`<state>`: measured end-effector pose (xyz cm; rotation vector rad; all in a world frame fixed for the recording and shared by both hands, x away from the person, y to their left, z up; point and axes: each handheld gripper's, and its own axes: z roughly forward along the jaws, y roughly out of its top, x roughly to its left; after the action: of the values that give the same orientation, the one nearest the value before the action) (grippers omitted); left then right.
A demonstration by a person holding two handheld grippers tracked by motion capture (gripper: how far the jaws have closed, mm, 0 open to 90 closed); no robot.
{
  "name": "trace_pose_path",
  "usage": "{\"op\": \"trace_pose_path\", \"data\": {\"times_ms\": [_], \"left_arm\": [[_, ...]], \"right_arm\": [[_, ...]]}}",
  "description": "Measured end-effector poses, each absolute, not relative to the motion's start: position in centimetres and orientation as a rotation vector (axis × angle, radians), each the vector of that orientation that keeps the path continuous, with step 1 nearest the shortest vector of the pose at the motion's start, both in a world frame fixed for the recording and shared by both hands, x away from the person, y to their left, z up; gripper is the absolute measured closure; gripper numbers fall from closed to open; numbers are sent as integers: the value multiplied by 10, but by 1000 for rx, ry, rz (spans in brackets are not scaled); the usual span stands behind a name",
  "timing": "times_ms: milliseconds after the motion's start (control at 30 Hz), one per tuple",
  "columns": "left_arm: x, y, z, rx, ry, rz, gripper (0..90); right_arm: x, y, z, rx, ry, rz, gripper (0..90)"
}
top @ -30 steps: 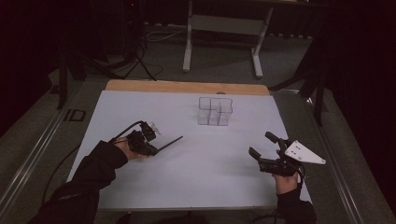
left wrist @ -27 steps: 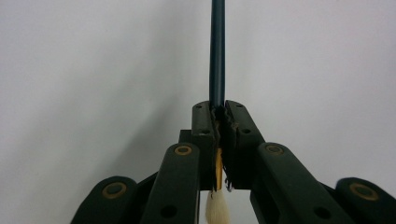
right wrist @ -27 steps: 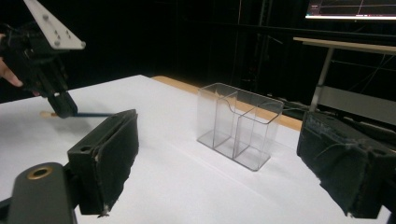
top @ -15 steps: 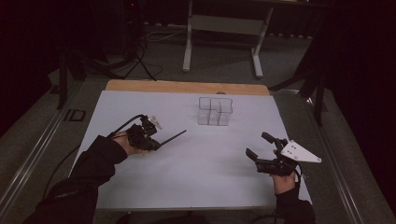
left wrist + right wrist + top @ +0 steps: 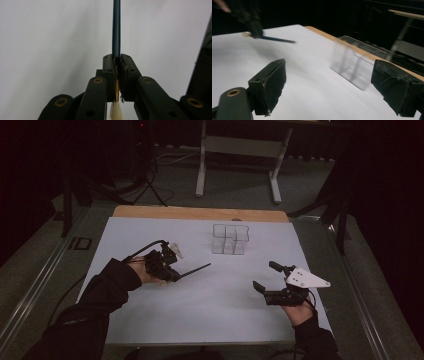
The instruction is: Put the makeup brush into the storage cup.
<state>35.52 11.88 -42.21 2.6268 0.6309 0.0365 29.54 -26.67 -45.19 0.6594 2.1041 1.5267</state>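
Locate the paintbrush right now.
High view, left side: the paintbrush is clamped in the left claw, handle pointing toward the clear organizer.

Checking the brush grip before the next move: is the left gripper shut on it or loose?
Shut: the left gripper pads press the paintbrush handle near its ferrule, bristles behind.

The brush point(image 5: 116, 27) has a smooth, glossy dark handle, a brass-coloured metal ferrule and soft pale bristles. The left gripper point(image 5: 117, 65) has matt black plastic jaws with frayed rubbery pads. The organiser point(image 5: 229, 239) is clear glossy plastic. The table point(image 5: 200, 213) shows a matt white sheet and a wooden far edge.
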Motion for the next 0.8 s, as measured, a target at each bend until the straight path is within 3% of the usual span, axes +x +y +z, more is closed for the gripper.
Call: {"op": "trace_pose_path", "data": {"times_ms": [267, 467, 800], "left_arm": [[355, 93, -413, 2662, 533, -2, 842], [354, 73, -410, 2684, 474, -23, 841], [351, 49, -404, 2688, 388, -55, 841]], "right_arm": [[296, -240, -442, 451, 2232, 1360, 141], [293, -228, -441, 303, 2248, 1189, 270], [297, -217, -451, 185, 2262, 1009, 393]]}}
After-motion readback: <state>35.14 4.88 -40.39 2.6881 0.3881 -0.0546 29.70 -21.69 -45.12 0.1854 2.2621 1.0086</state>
